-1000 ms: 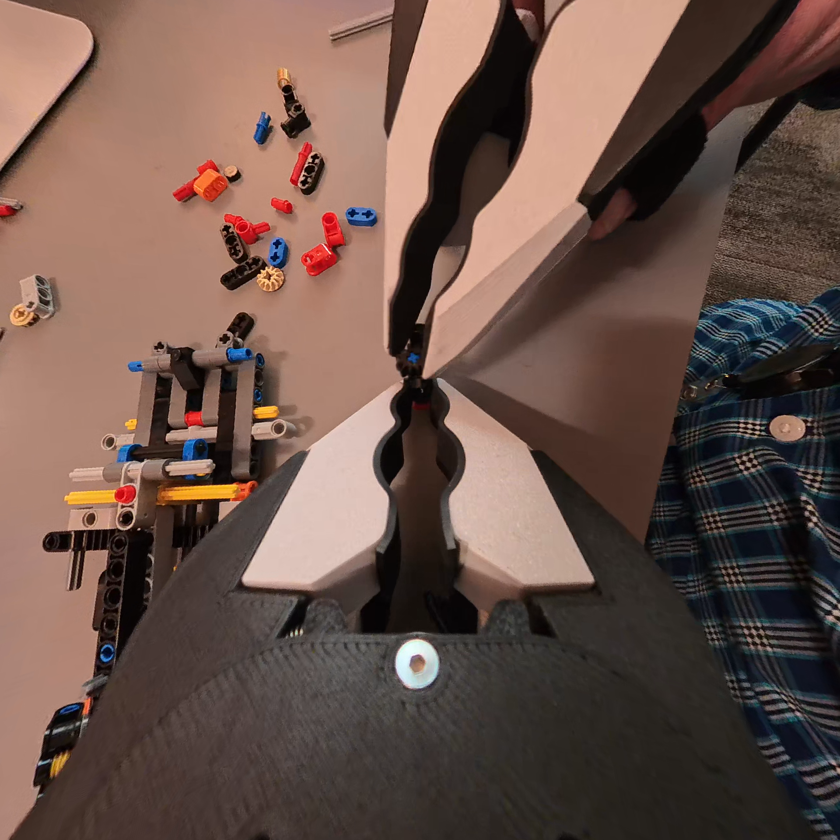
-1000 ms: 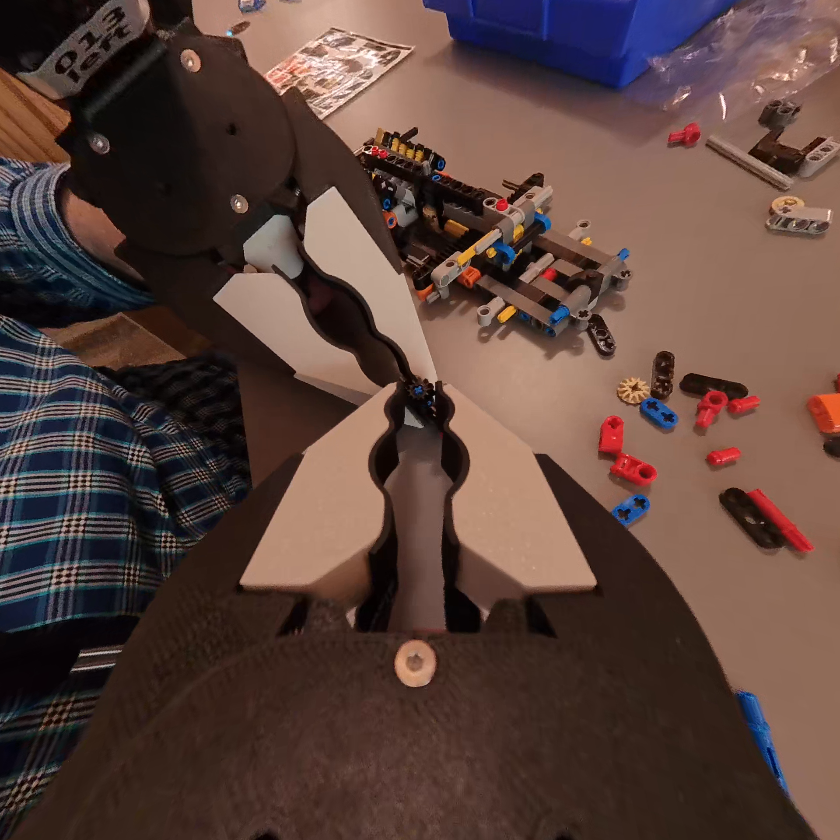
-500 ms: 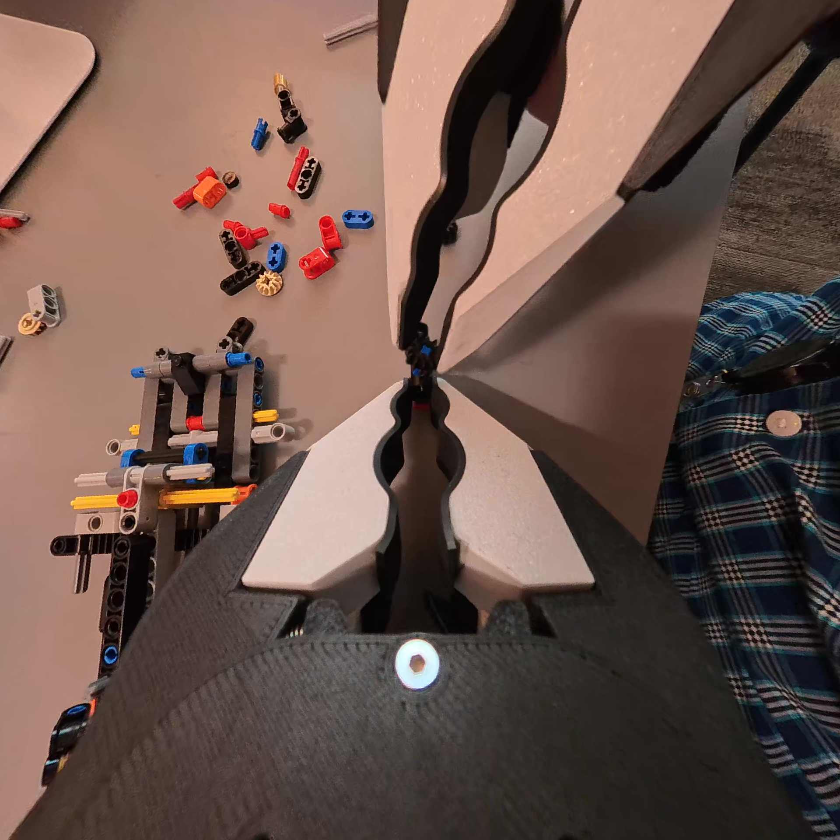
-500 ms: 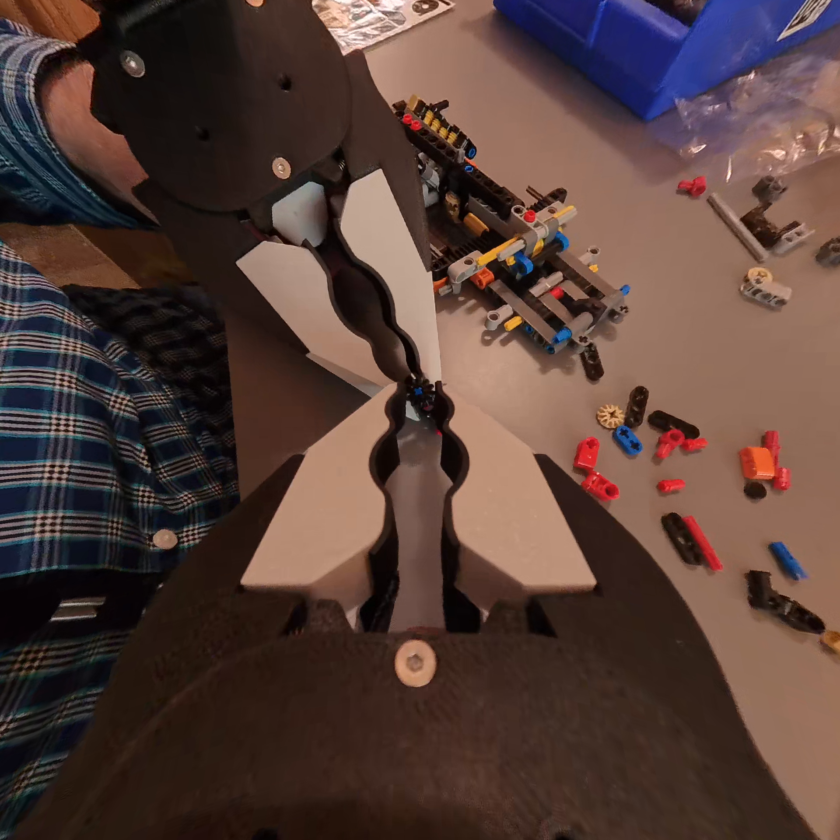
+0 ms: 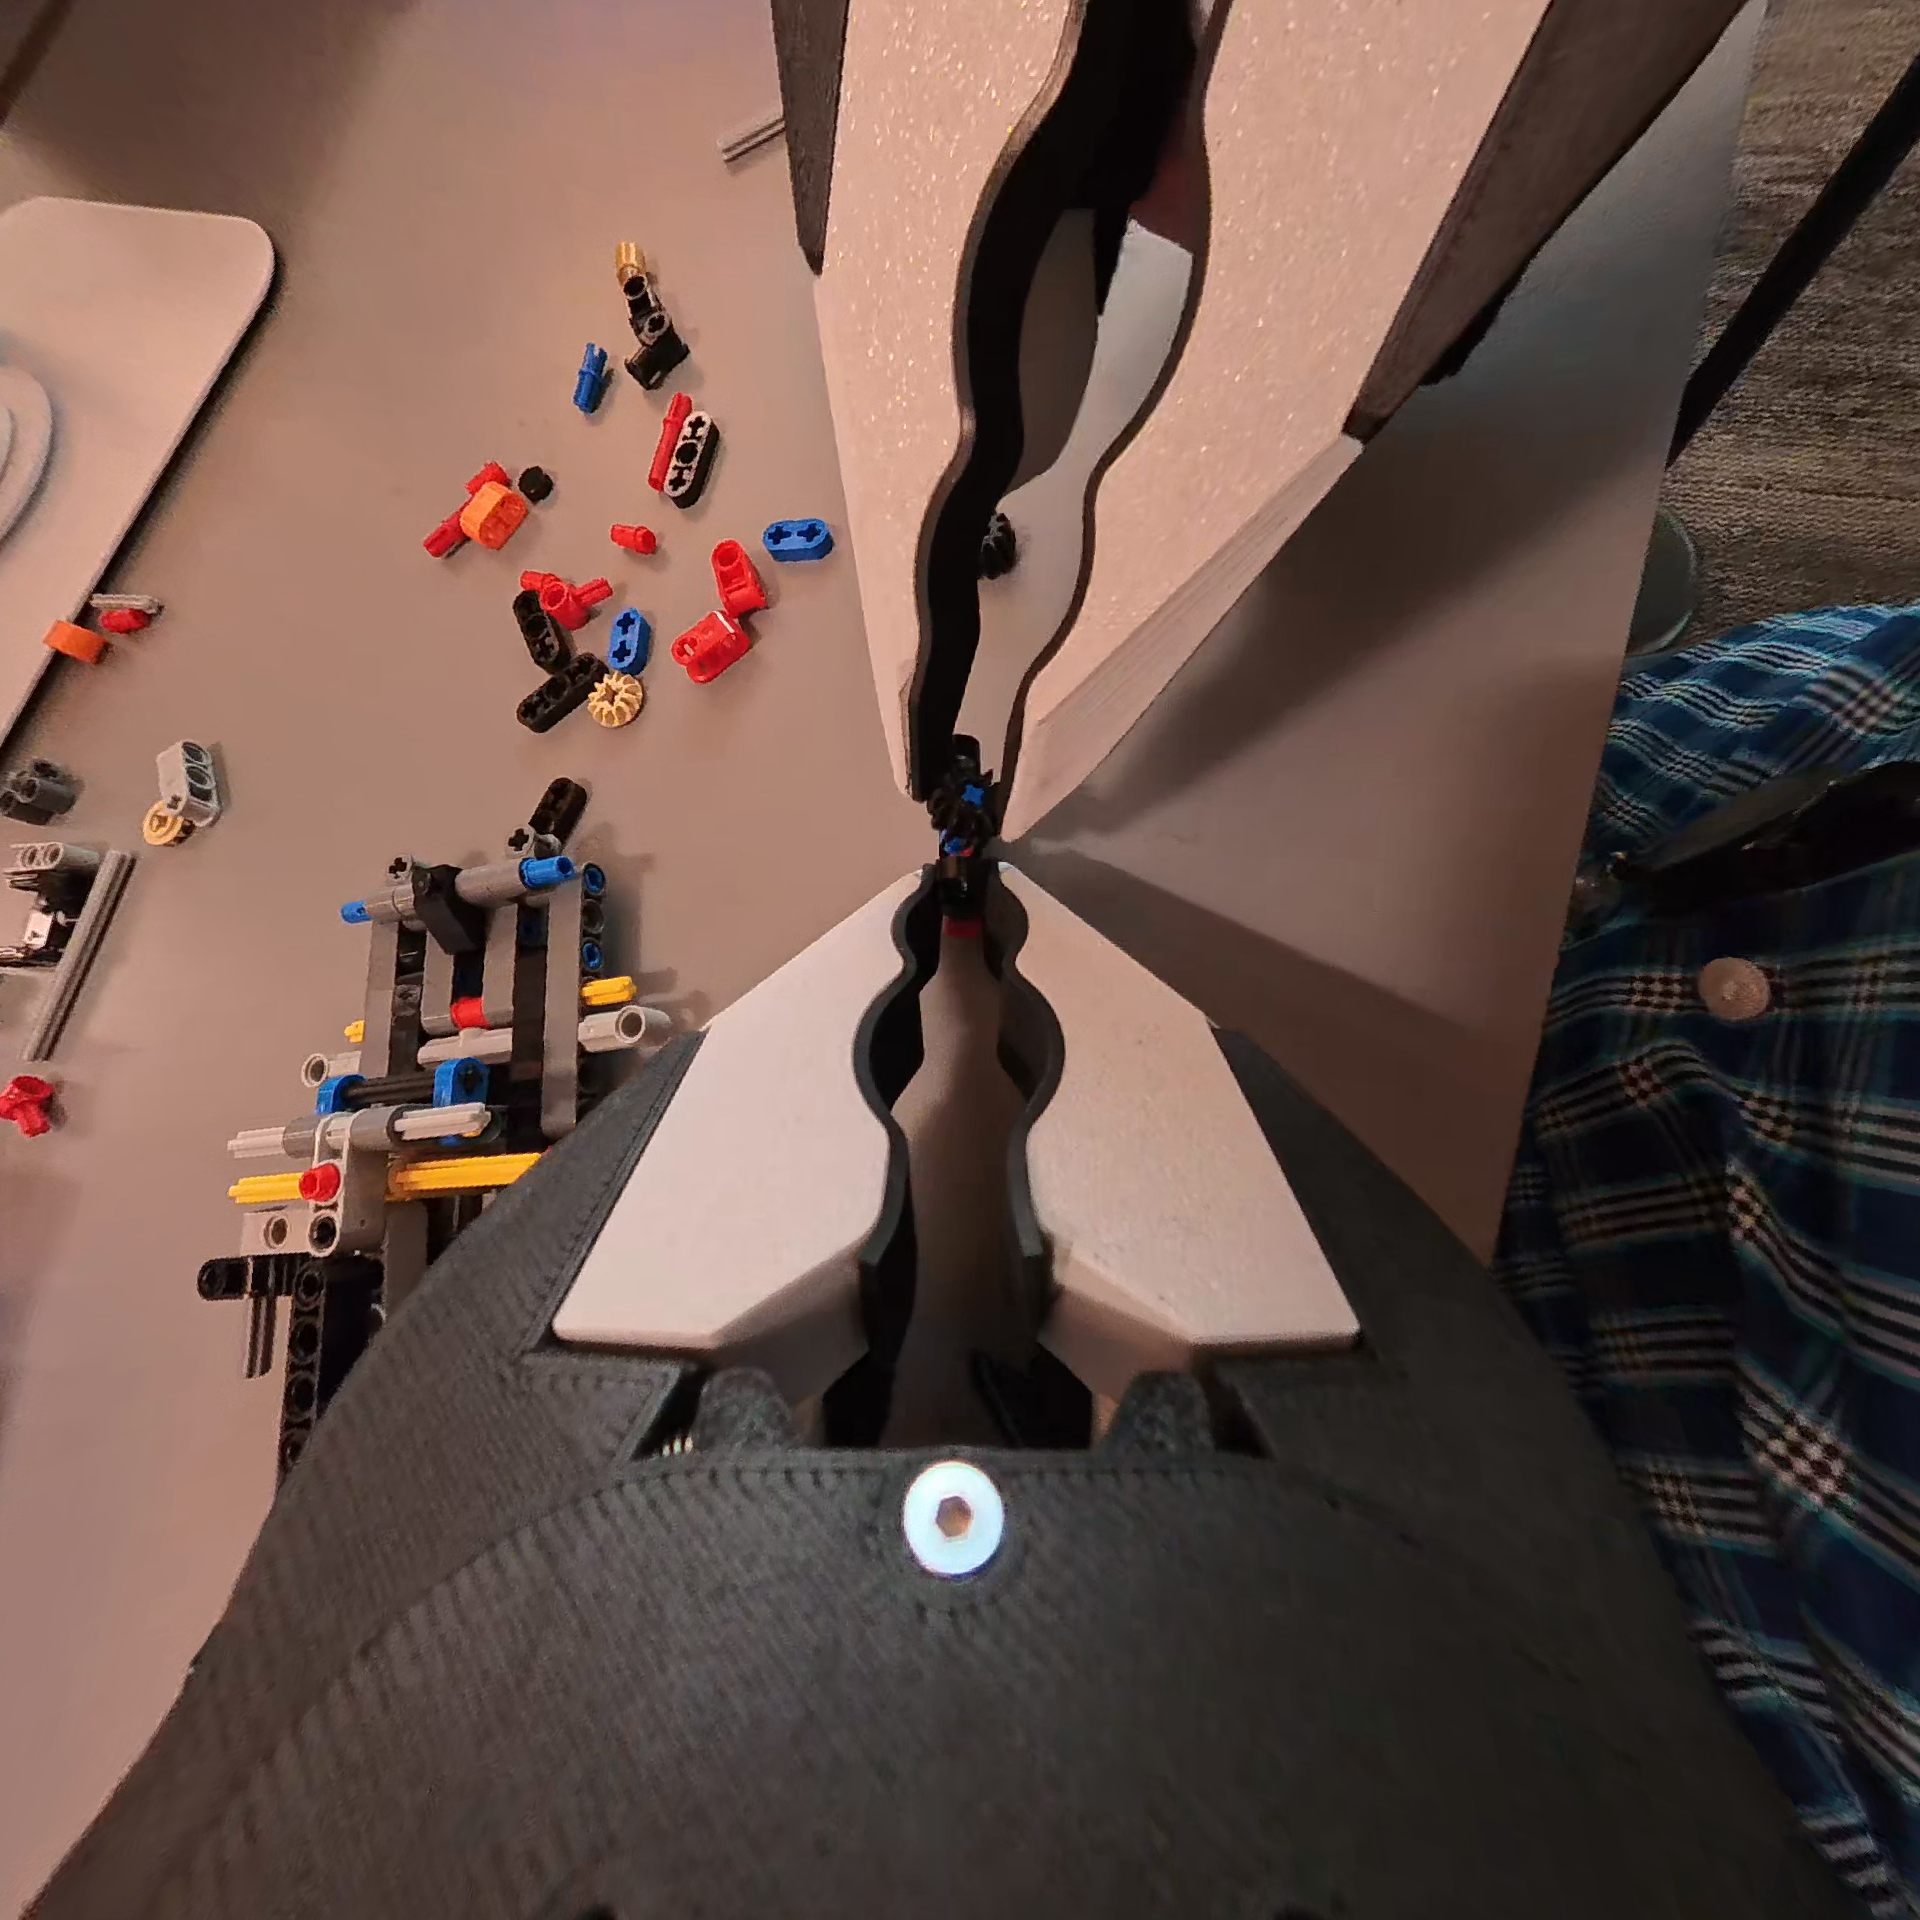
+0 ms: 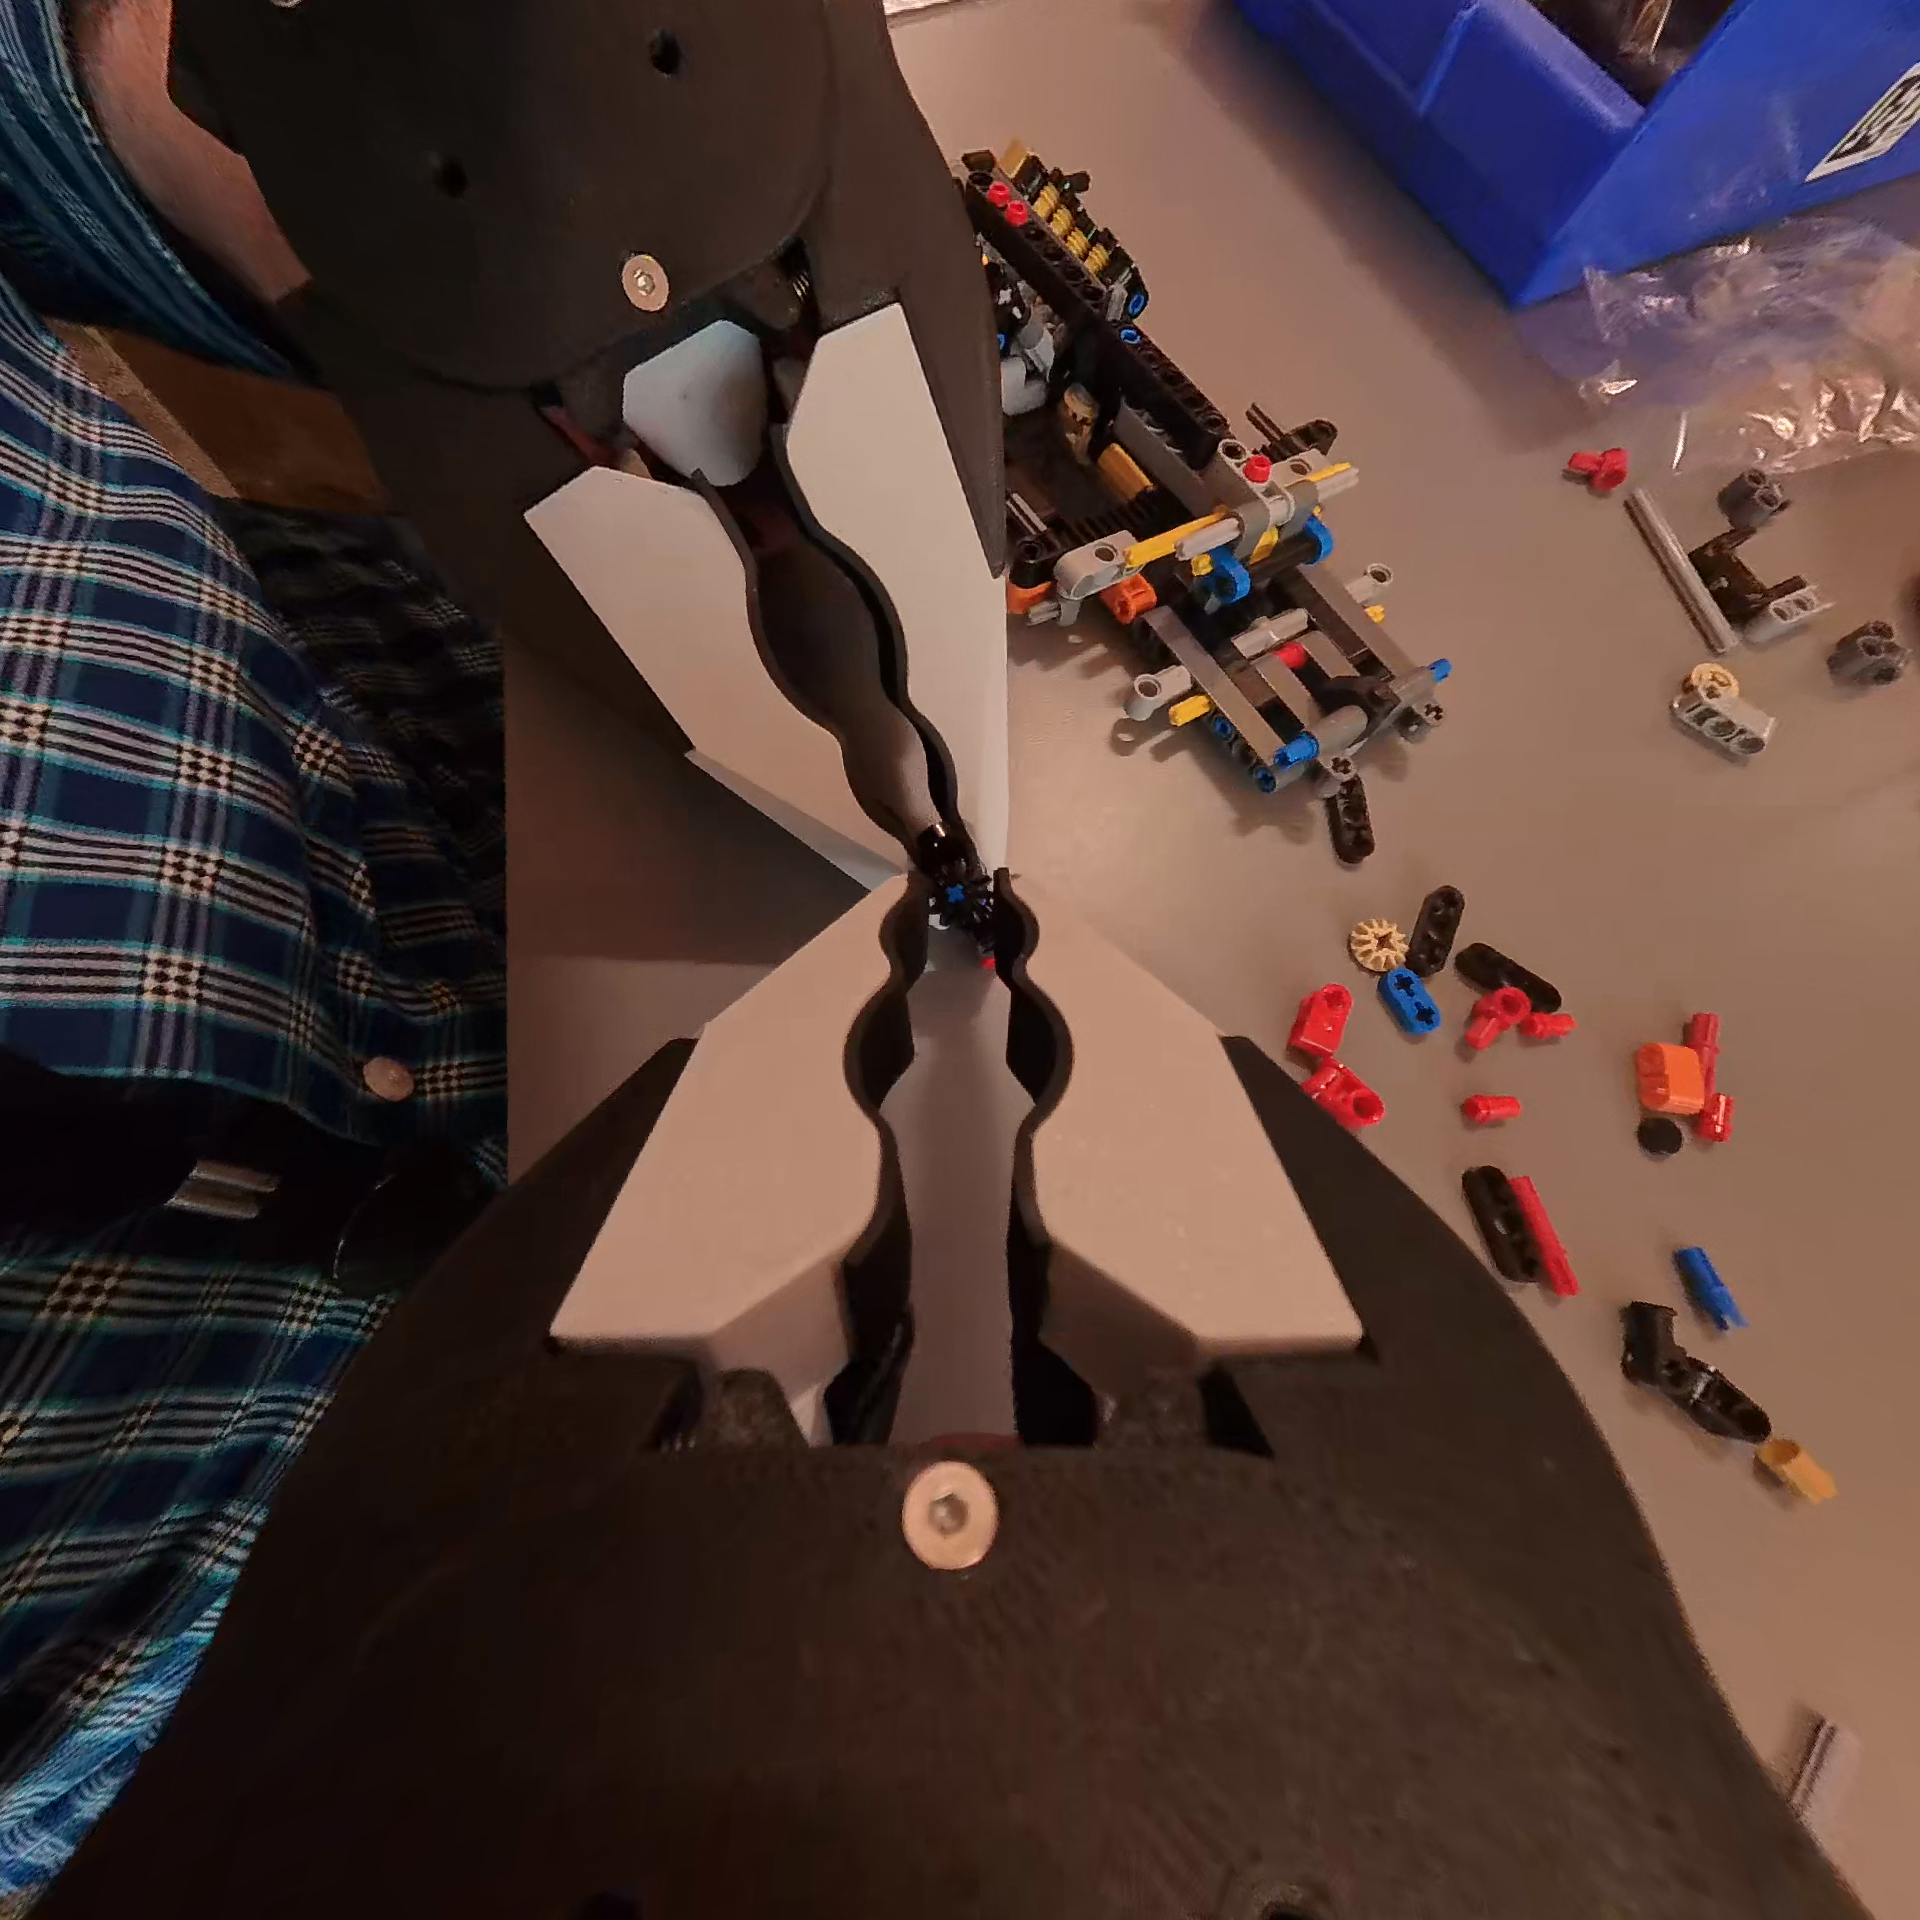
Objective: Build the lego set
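Note:
My left gripper (image 5: 961, 888) and my right gripper (image 6: 961, 909) meet tip to tip above the table's near edge. Each is shut on one end of a small black lego sub-assembly (image 5: 958, 831). The left holds the end with a red bit (image 5: 961, 928). The right holds the end with a blue cross axle (image 6: 956, 894). The right gripper (image 5: 961, 784) comes down from the top of the left wrist view. The left gripper (image 6: 938, 840) comes in from the upper left of the right wrist view. The part-built chassis (image 5: 468, 1039) lies on the table; it also shows in the right wrist view (image 6: 1226, 582).
Loose red, blue and black parts (image 5: 623, 582) lie beyond the chassis, also in the right wrist view (image 6: 1455, 1039). A blue bin (image 6: 1558, 125) and a clear plastic bag (image 6: 1766, 343) are at the far side. A grey pad (image 5: 104, 364) lies far left. A person's plaid shirt (image 5: 1714, 1143) is close by. The grippers are tip to tip, or close to it.
Both grippers have stayed shut and tip to tip on the small sub-assembly. The right gripper has turned and shifted, so the table swings in its view. The chassis has not moved.

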Demonstrator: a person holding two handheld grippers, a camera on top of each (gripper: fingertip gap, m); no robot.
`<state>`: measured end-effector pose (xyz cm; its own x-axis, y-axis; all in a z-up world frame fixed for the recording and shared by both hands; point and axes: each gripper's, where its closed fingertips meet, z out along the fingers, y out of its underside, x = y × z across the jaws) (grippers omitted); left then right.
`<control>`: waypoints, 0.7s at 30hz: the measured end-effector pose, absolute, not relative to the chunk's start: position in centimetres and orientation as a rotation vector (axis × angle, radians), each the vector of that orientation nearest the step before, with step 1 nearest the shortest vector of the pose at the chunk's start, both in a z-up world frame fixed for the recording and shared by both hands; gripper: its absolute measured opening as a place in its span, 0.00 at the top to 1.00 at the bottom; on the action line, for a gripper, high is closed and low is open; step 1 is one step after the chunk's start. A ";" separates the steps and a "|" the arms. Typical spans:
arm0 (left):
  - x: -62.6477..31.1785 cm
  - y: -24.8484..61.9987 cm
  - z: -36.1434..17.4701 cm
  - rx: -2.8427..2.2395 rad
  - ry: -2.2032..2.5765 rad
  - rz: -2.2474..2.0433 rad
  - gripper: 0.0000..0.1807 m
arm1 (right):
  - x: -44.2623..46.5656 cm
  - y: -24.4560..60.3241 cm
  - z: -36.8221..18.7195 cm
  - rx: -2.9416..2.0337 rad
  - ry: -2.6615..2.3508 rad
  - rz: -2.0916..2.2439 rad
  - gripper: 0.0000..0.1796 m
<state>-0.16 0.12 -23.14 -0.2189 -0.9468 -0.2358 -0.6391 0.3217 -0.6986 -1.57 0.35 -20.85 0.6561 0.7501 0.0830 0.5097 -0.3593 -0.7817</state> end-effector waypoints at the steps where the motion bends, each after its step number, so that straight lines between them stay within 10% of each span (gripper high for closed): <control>1: -0.2 0.1 -23.1 -1.389 1.951 -0.613 0.96 | -1.6 0.3 -20.9 -2.041 -0.979 0.358 0.95; 21: -0.1 0.5 -23.1 -1.267 1.953 -0.518 0.97 | -1.3 0.2 -21.1 -2.240 -1.009 0.364 0.95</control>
